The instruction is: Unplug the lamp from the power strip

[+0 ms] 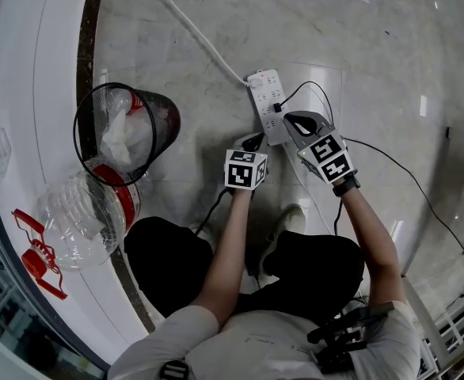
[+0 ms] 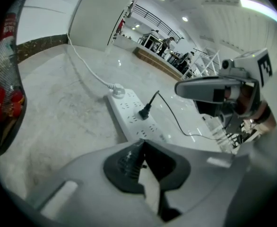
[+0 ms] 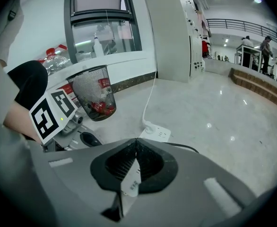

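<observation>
Two closed hand-held grippers, left [image 1: 252, 142] and right [image 1: 297, 121], hover by the power strip [image 1: 265, 92].

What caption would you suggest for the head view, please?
Both shut, left gripper and right gripper hover at a white power strip with one black plug inserted.

A black mesh wastebasket [image 1: 162, 117] is standing on the marble floor [image 1: 374, 46], holding crumpled plastic and red wrappers. Near it, a large clear bottle [image 1: 77, 220] is sitting on the white ledge [image 1: 34, 62].
</observation>
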{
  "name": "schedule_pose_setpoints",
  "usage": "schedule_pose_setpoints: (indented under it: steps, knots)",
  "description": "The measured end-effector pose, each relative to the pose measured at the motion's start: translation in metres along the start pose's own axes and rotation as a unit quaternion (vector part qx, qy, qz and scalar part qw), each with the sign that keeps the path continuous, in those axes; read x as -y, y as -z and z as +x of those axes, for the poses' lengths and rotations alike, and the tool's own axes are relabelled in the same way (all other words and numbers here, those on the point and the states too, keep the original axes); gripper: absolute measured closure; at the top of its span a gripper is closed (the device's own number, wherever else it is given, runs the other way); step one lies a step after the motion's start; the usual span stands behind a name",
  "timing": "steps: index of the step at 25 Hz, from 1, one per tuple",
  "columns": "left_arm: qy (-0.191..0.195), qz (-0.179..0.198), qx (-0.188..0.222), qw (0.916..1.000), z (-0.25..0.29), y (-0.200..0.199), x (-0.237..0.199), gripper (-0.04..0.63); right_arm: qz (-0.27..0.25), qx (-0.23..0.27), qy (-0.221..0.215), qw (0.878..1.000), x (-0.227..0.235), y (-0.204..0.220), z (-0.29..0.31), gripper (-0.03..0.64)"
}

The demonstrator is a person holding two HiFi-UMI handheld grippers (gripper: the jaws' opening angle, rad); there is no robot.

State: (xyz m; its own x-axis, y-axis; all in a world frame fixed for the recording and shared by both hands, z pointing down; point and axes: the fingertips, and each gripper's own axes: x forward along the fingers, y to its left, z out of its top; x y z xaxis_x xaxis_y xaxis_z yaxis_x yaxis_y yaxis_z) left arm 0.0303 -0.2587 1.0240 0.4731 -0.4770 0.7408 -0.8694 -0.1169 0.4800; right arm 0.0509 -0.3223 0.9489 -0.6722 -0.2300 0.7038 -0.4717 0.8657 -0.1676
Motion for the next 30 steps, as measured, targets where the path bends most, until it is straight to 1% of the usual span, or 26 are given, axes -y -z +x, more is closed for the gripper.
schedule_pose_setpoints:
  steps: [3, 17, 22, 25, 27, 30]
  knots:
    - [0.005, 0.001, 0.002, 1.0000, 0.001, -0.001, 0.002, 0.592, 0.002, -0.001, 0.002, 1.000, 0.002, 0.002, 0.001, 0.611]
    - [0.019, 0.004, -0.015, 0.9997, 0.014, 0.008, 0.012, 0.592, 0.009, -0.012, 0.011, 1.000, 0.005, 0.020, 0.009, 0.611]
    - [0.014, 0.006, -0.018, 0.9997, 0.021, 0.011, 0.012, 0.592, 0.014, -0.016, 0.017, 1.000, 0.009, 0.028, 0.015, 0.611]
    - [0.010, -0.003, -0.031, 0.9995, 0.026, 0.017, 0.010, 0.594, 0.019, -0.015, 0.024, 0.999, 0.013, 0.031, 0.018, 0.611]
    - [0.011, -0.005, -0.031, 0.9995, 0.027, 0.018, 0.010, 0.594, 0.022, -0.013, 0.027, 0.999, 0.015, 0.033, 0.019, 0.611]
    - [0.009, 0.008, -0.033, 0.9994, 0.027, 0.018, 0.013, 0.594, 0.026, -0.009, 0.033, 0.999, 0.018, 0.034, 0.019, 0.611]
